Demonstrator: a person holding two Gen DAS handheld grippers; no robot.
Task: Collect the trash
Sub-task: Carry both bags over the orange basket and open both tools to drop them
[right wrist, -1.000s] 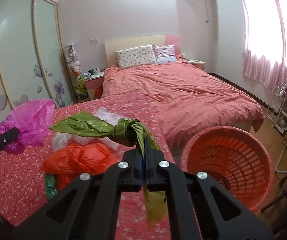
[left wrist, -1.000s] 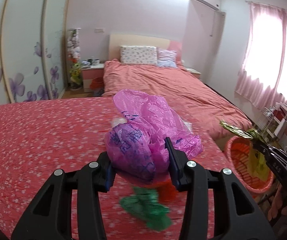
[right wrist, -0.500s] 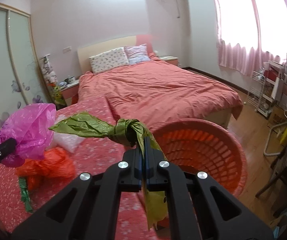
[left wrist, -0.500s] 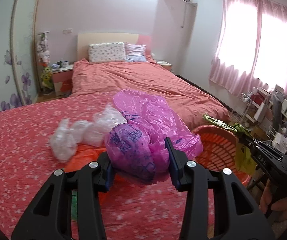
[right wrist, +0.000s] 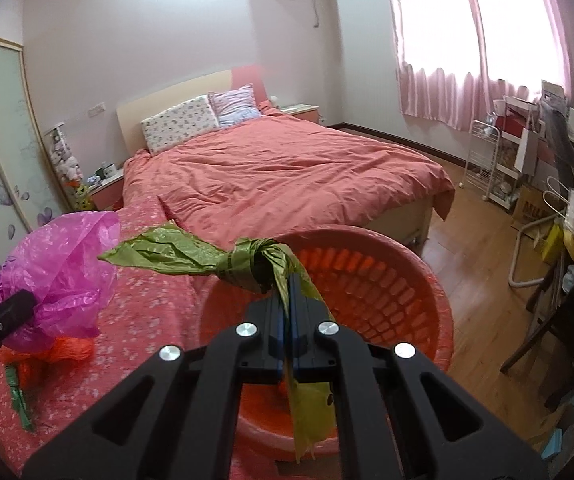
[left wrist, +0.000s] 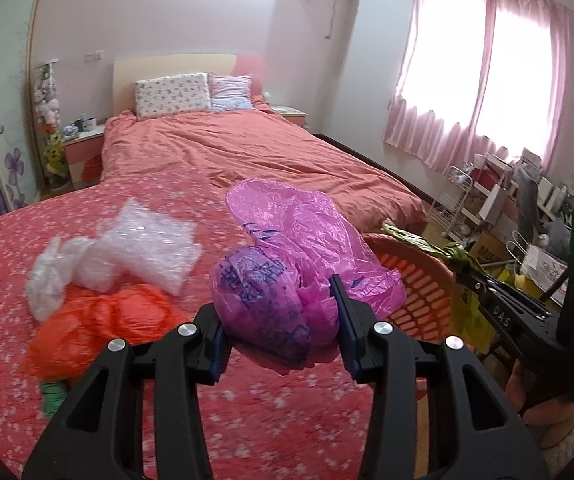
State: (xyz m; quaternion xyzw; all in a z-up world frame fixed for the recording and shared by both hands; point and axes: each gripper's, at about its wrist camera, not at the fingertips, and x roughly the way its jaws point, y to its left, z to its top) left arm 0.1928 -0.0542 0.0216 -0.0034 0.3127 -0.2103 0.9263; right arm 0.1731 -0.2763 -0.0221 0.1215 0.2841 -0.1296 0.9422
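My left gripper [left wrist: 283, 320] has its jaws spread fairly wide, clamped on either side of a crumpled pink plastic bag [left wrist: 299, 256], thin and crinkly with dark print on its purplish lobe. My right gripper [right wrist: 289, 308] has its jaws pressed nearly together, pinching a knotted olive-green plastic bag [right wrist: 247, 264]; one twisted tail juts left of the jaws and a yellowish strip hangs below them.

Compared with half a second ago, the red basket [right wrist: 407, 280] has slid further under the right jaws, so the green bag now hangs over its opening, and in the left view the basket rim [left wrist: 419, 264] sits closer behind the right-hand finger.

The basket is round, slotted plastic. Left of the left jaws, on the flower-print red bedcover [left wrist: 87, 208], lie a rumpled orange bag [left wrist: 103, 324], clear bubble wrap [left wrist: 151, 248] and a small green scrap [left wrist: 51, 392].
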